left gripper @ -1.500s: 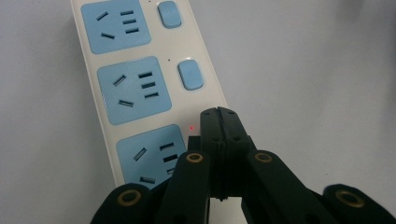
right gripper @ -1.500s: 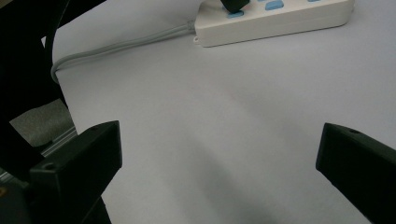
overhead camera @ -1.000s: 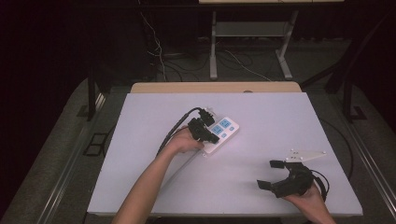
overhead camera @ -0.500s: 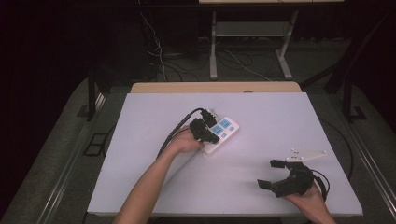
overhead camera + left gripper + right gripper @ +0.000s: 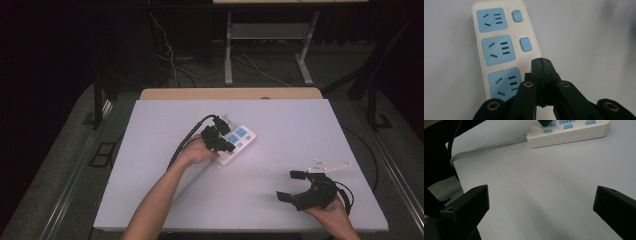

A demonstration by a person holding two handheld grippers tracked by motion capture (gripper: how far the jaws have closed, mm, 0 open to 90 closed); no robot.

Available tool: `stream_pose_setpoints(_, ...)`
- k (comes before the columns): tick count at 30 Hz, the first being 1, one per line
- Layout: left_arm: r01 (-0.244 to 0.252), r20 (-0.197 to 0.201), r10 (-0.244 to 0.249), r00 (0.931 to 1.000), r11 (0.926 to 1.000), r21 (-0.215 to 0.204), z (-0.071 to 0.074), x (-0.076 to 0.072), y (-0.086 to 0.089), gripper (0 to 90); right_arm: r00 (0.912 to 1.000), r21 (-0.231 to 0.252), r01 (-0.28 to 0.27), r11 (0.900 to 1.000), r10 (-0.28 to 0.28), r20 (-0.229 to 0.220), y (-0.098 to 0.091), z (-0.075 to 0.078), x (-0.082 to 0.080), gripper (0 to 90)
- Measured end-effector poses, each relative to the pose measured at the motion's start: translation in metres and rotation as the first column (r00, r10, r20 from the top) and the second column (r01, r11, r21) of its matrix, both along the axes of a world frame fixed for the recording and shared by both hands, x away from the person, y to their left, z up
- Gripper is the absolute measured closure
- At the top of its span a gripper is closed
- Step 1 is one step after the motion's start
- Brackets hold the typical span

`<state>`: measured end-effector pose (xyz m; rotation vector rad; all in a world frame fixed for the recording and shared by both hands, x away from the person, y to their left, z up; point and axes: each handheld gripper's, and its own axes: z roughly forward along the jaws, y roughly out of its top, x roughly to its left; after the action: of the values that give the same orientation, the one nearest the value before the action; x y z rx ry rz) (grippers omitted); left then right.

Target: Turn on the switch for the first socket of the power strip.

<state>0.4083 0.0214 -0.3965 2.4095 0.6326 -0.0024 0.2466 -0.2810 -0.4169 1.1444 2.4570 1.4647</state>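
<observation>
A white power strip (image 5: 235, 142) lies flat and angled near the middle of the table, three blue sockets facing up, each beside a blue switch, a small red light (image 5: 525, 69) glowing, grey cord trailing away.

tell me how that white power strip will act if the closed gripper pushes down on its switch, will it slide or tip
The power strip lies flat and low on the table, so tipping seems unlikely. Its smooth plastic shell on the smooth tabletop could skid under a sideways shove; a straight downward press from the left hand-held gripper probably holds it put. Its grey cord looks bendy and may drag slightly.
</observation>
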Motion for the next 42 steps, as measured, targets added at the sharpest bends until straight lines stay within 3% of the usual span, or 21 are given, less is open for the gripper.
stream_pose_setpoints(15, -0.027, 0.038, 0.027, 0.9989, 0.9996, -0.004, 0.012, -0.007, 0.013, 89.3, 1.0000, 0.002, 0.001, 1.0000, -0.001, 0.004, 0.000, 0.001, -0.001, 0.0)
stream_pose_setpoints(30, -0.085, 0.067, 0.087, 0.9940, 0.9960, -0.028, 0.033, -0.021, 0.048, 87.0, 0.9999, 0.005, -0.008, 1.0000, 0.008, 0.007, 0.002, 0.001, -0.002, 0.0)
stream_pose_setpoints(37, -0.112, 0.076, 0.116, 0.9903, 0.9920, -0.058, 0.040, -0.031, 0.066, 78.7, 0.9999, 0.002, -0.014, 0.9999, 0.014, 0.003, 0.004, 0.000, -0.002, 0.0)
stream_pose_setpoints(42, -0.133, 0.075, 0.143, 0.9869, 0.9842, -0.116, 0.046, -0.040, 0.083, 68.0, 0.9999, 0.003, -0.014, 0.9999, 0.014, 0.004, 0.004, 0.000, -0.002, 0.0)
